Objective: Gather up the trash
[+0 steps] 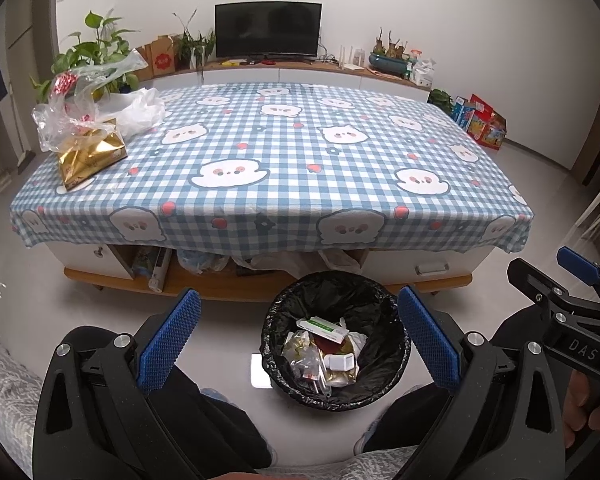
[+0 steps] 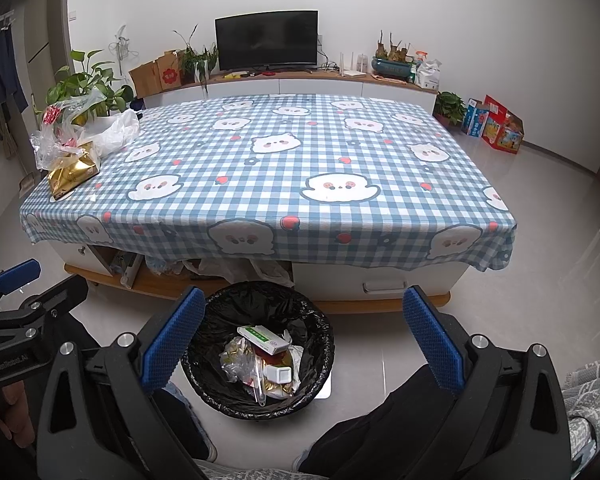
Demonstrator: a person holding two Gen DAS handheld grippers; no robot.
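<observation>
Down low, the left claw (image 1: 296, 334) hangs with its blue pads spread wide and nothing between them, just above the bin (image 1: 396, 372). The right claw (image 2: 304, 338) is likewise spread apart and empty, the bin (image 2: 320, 364) just left of its centre. Inside the black-lined bin lie a green-and-white box (image 2: 263, 338), a small white container (image 2: 281, 374) and crumpled wrappers (image 2: 236, 360). Beyond the bin stands the worktop (image 1: 284, 184) under a checked cloth; at its far-left corner, well away from the bin, sit a gold packet (image 1: 90, 158) and plastic bags (image 1: 84, 100).
</observation>
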